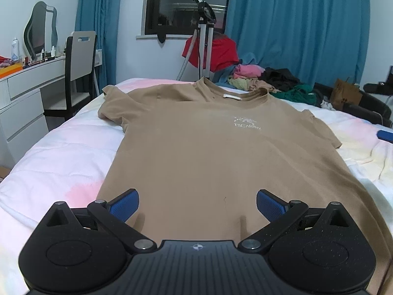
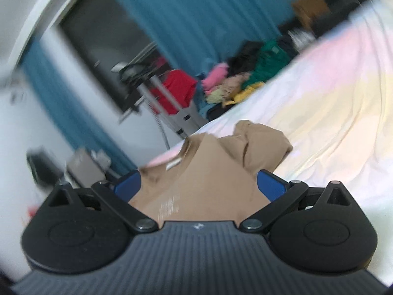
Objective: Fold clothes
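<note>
A tan T-shirt (image 1: 196, 147) lies flat and face up on the bed (image 1: 61, 152), collar at the far end, with a small white print on the chest. My left gripper (image 1: 197, 205) is open just above the shirt's near hem, its blue pads wide apart with nothing between them. The right wrist view is tilted and blurred. There my right gripper (image 2: 199, 184) is open over the same tan T-shirt (image 2: 208, 172) near its collar and a bunched sleeve. The tip of the right gripper shows as a blue patch (image 1: 385, 135) at the right edge of the left wrist view.
A heap of mixed clothes (image 1: 267, 81) lies at the bed's far end, beside a garment steamer stand (image 1: 205, 46) with a red garment. A white dresser (image 1: 24, 95) and a chair (image 1: 78, 73) stand to the left. Blue curtains (image 1: 299, 24) hang behind. A brown paper bag (image 1: 345, 93) sits at far right.
</note>
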`<state>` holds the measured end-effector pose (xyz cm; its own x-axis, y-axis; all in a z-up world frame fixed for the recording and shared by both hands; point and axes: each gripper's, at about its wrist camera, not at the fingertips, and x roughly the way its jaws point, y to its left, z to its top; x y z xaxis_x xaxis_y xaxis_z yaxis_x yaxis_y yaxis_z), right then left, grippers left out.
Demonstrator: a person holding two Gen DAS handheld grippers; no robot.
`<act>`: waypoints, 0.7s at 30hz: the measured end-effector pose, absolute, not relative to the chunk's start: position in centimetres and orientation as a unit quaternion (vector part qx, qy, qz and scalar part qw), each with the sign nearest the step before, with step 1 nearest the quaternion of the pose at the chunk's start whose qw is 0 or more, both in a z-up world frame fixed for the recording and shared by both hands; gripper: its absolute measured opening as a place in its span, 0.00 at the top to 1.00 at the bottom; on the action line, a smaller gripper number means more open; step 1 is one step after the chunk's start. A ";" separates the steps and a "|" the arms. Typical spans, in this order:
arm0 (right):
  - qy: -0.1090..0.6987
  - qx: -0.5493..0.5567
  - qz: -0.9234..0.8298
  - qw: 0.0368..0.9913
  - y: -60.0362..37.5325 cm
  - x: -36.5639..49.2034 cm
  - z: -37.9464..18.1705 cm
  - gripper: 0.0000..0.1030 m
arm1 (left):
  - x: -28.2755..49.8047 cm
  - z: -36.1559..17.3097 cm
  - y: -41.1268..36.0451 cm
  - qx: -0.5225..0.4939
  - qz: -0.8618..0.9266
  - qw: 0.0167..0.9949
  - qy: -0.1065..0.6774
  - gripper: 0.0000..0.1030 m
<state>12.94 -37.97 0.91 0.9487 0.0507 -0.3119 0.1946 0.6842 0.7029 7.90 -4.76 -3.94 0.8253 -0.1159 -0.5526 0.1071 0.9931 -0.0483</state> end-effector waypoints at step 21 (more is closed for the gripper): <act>0.161 0.569 -0.015 0.806 -48.1 27.4 -12.3 0.57 | 13.4 -7.7 -6.2 0.001 -0.060 0.941 0.332 0.00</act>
<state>27.36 -48.05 -12.25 0.9479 0.1587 -0.2762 0.2070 0.3523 0.9127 13.44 -6.22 -7.72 0.7725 -0.1135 -0.6247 0.1143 0.9927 -0.0390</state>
